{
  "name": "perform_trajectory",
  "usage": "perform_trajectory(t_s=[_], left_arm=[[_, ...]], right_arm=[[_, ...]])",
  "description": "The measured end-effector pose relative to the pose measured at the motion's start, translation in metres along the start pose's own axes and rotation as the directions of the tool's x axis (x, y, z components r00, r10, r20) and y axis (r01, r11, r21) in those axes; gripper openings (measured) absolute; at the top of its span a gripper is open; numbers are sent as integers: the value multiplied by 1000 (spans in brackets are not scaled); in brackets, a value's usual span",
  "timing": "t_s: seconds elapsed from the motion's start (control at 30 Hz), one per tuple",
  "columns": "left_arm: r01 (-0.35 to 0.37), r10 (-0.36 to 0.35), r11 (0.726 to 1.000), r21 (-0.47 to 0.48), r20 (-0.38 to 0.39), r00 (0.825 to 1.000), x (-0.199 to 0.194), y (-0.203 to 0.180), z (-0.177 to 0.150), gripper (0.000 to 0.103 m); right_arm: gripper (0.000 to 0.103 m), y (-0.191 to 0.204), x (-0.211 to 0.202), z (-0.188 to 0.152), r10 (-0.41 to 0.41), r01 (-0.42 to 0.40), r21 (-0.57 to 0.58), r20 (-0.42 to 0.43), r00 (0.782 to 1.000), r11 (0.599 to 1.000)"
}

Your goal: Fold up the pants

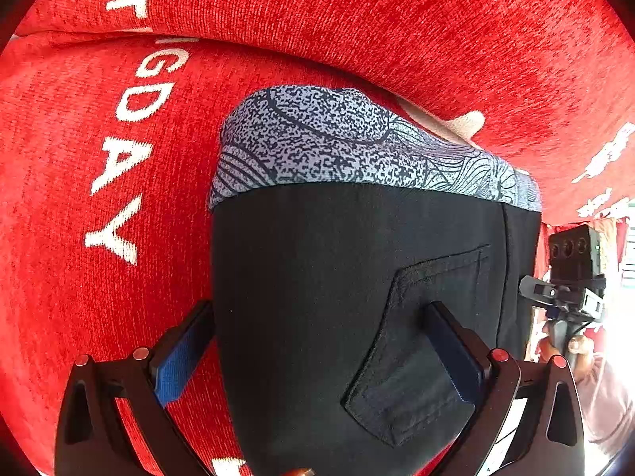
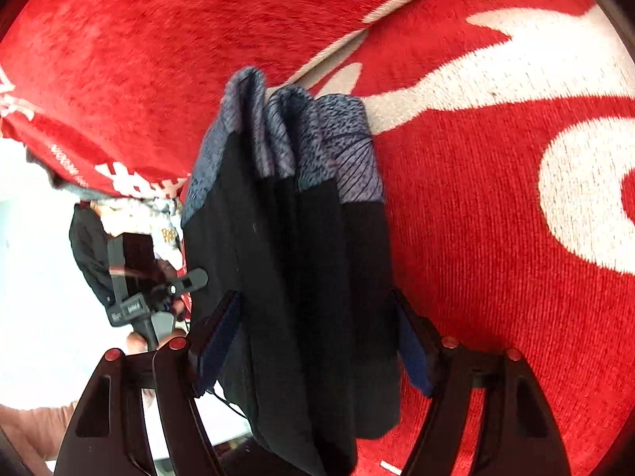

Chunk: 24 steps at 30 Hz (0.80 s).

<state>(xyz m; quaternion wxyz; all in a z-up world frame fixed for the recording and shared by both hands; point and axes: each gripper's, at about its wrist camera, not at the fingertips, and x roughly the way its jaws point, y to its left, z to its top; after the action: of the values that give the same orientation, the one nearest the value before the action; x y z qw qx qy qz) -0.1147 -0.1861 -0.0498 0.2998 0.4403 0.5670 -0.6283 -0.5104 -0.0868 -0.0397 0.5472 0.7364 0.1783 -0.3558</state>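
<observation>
The pants (image 1: pixel 341 277) are black with a grey patterned band at the far end and a sewn pocket. In the left wrist view they lie between the blue-padded fingers (image 1: pixel 182 357) of my left gripper (image 1: pixel 321 341), which stands wide around the fabric; one finger rests on the pocket. In the right wrist view the pants (image 2: pixel 301 277) hang bunched in several folds between the fingers (image 2: pixel 220 341) of my right gripper (image 2: pixel 313 341), which closes on the bundle above the red surface.
A red blanket (image 1: pixel 99 198) with white lettering covers the surface; it also shows in the right wrist view (image 2: pixel 496 238) with white shapes. The other gripper shows at the right edge of the left wrist view (image 1: pixel 571 289) and at the left in the right wrist view (image 2: pixel 143 297).
</observation>
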Motion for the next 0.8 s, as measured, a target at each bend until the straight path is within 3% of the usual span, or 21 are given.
perform_trajectory(t_s=[0.07,0.13,0.3,0.57,0.8], left_arm=[[-15,15,1000,-14,5,1000,2,-6,-1,102],[34,-34,999,-21,19,999,-1,-16,-5,77],[16,-19,999,34,66,998,-24,-38,-17,59],[34,-42,995,89,92,995,-65,-33,-50,58],[-19,10,995,102,88,996,-87,-2,-89,58]], right_arm=[[66,3,-1,-1,-32,32,8,5,999,999],[59,11,1,-3,-45,44,11,19,999,999],[48,32,-6,-11,-51,51,-10,53,997,999],[46,77,-12,-53,-37,39,-16,77,996,999],[46,110,23,-107,-20,20,4,90,996,1000]])
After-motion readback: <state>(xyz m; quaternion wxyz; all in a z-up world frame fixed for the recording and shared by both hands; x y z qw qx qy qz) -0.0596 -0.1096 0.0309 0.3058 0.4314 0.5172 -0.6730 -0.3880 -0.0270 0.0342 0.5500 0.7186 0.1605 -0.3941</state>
